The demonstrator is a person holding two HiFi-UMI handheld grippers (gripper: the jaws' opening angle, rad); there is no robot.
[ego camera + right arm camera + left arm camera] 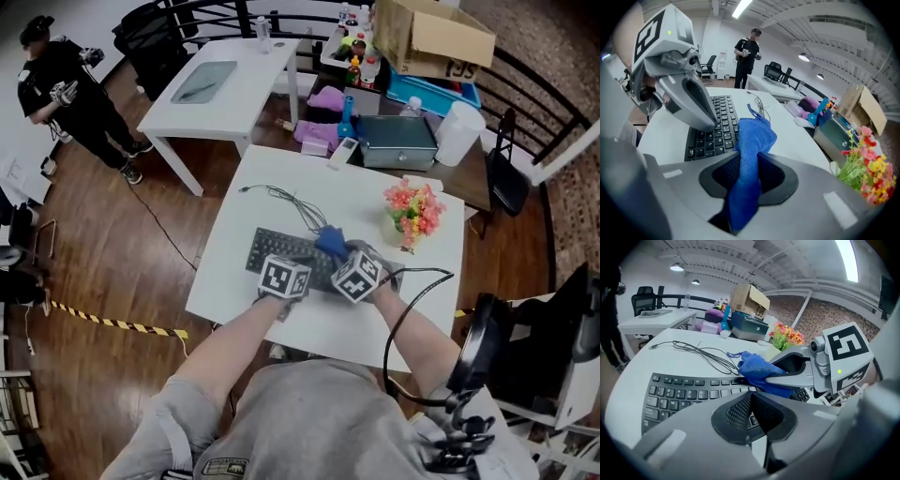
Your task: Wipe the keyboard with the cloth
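Observation:
A black keyboard [274,247] lies across the middle of the white table [412,309]. My right gripper [339,251] is shut on a blue cloth [330,241], which hangs over the keyboard's right part. In the right gripper view the cloth [751,140] runs up between the jaws of that gripper [749,161], above the keys [715,126]. My left gripper [294,266] is close beside it on the left, over the keyboard. In its own view the left gripper [751,397] has its pads together with nothing between them, above the keys [679,391].
A loose black cable [292,202] lies behind the keyboard. A vase of flowers [413,208] stands at the table's right. Beyond are a grey box [398,141], a cardboard box [436,37], a second white table [225,89] and a standing person [75,94].

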